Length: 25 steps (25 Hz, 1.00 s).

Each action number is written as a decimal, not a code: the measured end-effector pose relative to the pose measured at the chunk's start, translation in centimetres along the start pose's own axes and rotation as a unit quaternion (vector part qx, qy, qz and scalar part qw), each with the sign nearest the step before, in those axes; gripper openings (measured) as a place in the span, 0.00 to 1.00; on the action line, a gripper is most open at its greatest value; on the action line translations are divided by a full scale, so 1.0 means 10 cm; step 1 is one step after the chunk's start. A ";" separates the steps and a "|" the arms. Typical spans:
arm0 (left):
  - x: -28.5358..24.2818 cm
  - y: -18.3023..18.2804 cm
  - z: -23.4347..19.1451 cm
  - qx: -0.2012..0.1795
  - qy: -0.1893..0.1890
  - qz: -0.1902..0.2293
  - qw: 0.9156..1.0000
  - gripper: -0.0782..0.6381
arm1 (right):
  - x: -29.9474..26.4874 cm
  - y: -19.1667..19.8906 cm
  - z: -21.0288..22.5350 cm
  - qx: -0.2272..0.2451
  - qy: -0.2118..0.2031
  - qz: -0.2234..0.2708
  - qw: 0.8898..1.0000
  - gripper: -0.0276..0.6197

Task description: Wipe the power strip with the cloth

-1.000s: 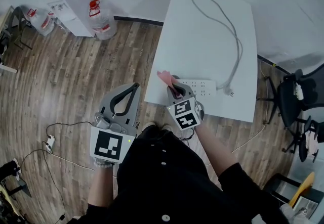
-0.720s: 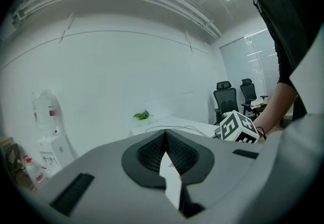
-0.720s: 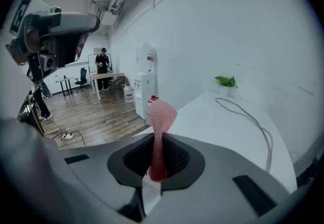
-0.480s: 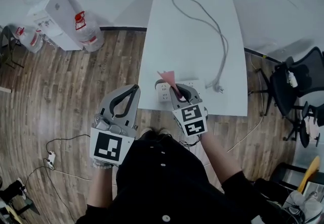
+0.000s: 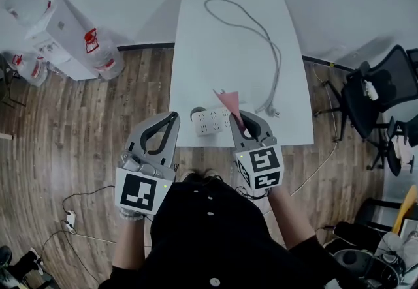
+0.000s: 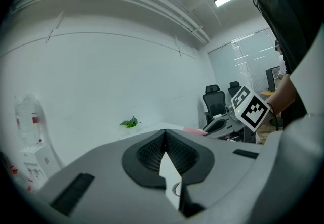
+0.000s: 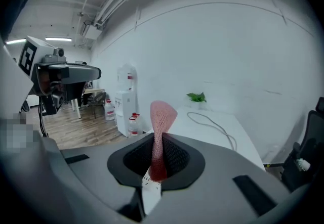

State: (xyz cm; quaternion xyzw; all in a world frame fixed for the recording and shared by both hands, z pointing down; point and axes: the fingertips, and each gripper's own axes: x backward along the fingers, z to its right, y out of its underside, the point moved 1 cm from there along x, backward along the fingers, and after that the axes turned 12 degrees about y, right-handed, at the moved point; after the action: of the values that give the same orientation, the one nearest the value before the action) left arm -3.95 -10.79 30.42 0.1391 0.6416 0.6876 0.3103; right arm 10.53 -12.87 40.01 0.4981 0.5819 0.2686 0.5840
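1. Your right gripper (image 7: 156, 139) has its jaws clamped on the pink cloth (image 7: 163, 113), which stands up out of them in a narrow fold.
2. In the head view, the cloth's free tip sits just beside the right end of the white power strip (image 5: 211, 122); you cannot tell whether they touch.
3. The power strip lies flat at the near edge of the white table (image 5: 228, 59), and a grey cable (image 5: 264, 34) loops across the top behind it.
4. Your left gripper (image 6: 164, 137) has its jaws pressed together on nothing, and hangs over the wood floor (image 5: 98, 124) left of the table.
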 end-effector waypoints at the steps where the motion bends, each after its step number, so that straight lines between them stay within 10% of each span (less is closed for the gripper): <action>1: -0.01 -0.01 0.01 -0.002 0.003 0.000 1.000 0.12 | 0.04 -0.02 0.04 -0.002 0.006 0.002 1.000 0.13; 25: -0.23 -0.09 0.16 -0.028 0.041 -0.004 0.999 0.12 | 0.44 -0.26 0.35 0.014 0.054 0.030 0.998 0.13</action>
State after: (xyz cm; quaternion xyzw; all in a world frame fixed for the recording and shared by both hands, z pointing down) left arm -1.01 -10.91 30.24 0.0992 0.6352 0.7088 0.2903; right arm 13.91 -10.86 35.28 0.5087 0.6009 0.3040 0.5364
